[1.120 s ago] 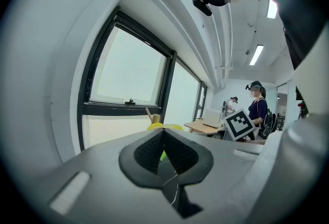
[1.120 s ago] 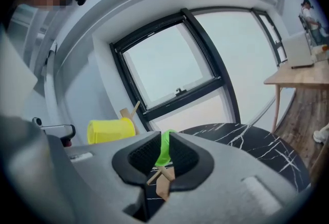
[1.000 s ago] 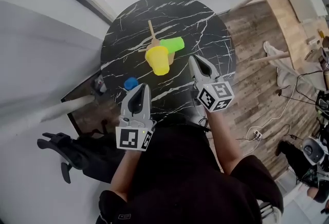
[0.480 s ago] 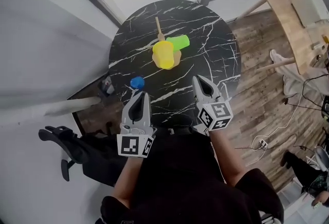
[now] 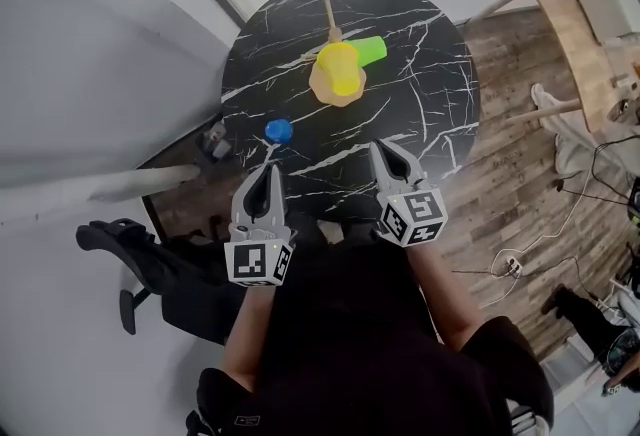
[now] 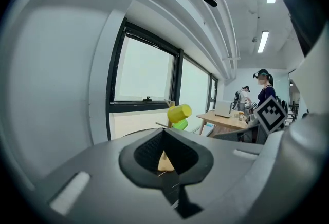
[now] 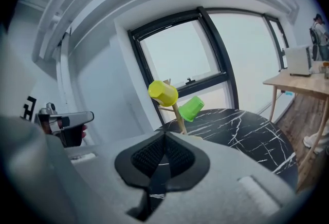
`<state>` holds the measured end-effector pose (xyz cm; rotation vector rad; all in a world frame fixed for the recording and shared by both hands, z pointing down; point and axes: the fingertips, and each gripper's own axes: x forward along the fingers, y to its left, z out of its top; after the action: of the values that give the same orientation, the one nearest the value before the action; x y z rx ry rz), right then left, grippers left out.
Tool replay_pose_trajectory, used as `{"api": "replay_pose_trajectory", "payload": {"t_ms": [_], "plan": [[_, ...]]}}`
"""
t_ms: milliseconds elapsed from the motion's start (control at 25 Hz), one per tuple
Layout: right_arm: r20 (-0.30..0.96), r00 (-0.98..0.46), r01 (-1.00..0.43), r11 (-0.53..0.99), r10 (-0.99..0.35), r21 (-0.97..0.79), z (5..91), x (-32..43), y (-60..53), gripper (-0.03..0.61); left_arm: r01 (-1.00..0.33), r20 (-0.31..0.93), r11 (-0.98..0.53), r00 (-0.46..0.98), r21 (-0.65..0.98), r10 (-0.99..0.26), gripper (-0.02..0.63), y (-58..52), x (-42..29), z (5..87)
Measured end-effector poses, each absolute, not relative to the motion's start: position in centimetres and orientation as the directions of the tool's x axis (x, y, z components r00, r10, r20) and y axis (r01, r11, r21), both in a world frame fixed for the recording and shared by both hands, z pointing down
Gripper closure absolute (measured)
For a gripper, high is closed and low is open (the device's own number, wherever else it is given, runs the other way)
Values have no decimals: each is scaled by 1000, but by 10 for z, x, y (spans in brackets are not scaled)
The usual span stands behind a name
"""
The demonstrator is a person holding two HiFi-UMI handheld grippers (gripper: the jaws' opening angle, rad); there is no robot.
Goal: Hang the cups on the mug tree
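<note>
A wooden mug tree point(image 5: 330, 24) stands on the far half of the round black marble table point(image 5: 430, 114). A yellow cup point(image 5: 343, 71) and a green cup point(image 5: 371, 49) hang on it. A blue cup point(image 5: 279, 131) sits on the table near its left front edge. My left gripper point(image 5: 272, 170) hovers at the near edge just behind the blue cup, shut and empty. My right gripper point(image 5: 379, 147) is level with it to the right, also shut and empty. The yellow cup point(image 7: 163, 93) and the green cup point(image 7: 191, 108) show past the shut right gripper point(image 7: 164, 135). In the left gripper view the yellow cup point(image 6: 179, 113) shows above the shut left gripper point(image 6: 164, 131).
A light wooden table point(image 5: 580, 14) stands at the right on the wood floor, with cables point(image 5: 520, 254) near it. A black chair point(image 5: 140, 269) sits at my left. Large windows run behind the round table. People point(image 6: 264, 92) stand far off in the room.
Both grippers have drawn back from the mug tree toward the near table edge. The cups on the tree and the blue cup have stayed where they were on the table.
</note>
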<state>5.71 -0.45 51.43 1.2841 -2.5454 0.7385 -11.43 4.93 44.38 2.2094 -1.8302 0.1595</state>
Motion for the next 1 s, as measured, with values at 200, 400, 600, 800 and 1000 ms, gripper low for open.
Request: {"api": "replay_pose_trajectory", "payload": {"t_ms": [200,400,600,800,1000], "plan": [[386,-597,-802,503,-704,-323,506,29,2,581,-975,319,-188,215,114,-923,618,47,-139,477],[388,-572,-820,487,-723,-302,502,-2,7,581,-967,396,-252,250,48,-884,592,42,-163,515],[409,-546,-837,452,-732,-308,506,-29,13,581,-946,457,-317,314,73,-832,547,31,-178,550],[437,-503,-863,400,-746,-309,514,-45,13,581,-910,511,-400,395,105,-764,484,16,-178,589],[464,-454,-888,348,-761,-300,520,-50,19,581,-880,579,-461,434,110,-690,409,2,-174,638]]}}
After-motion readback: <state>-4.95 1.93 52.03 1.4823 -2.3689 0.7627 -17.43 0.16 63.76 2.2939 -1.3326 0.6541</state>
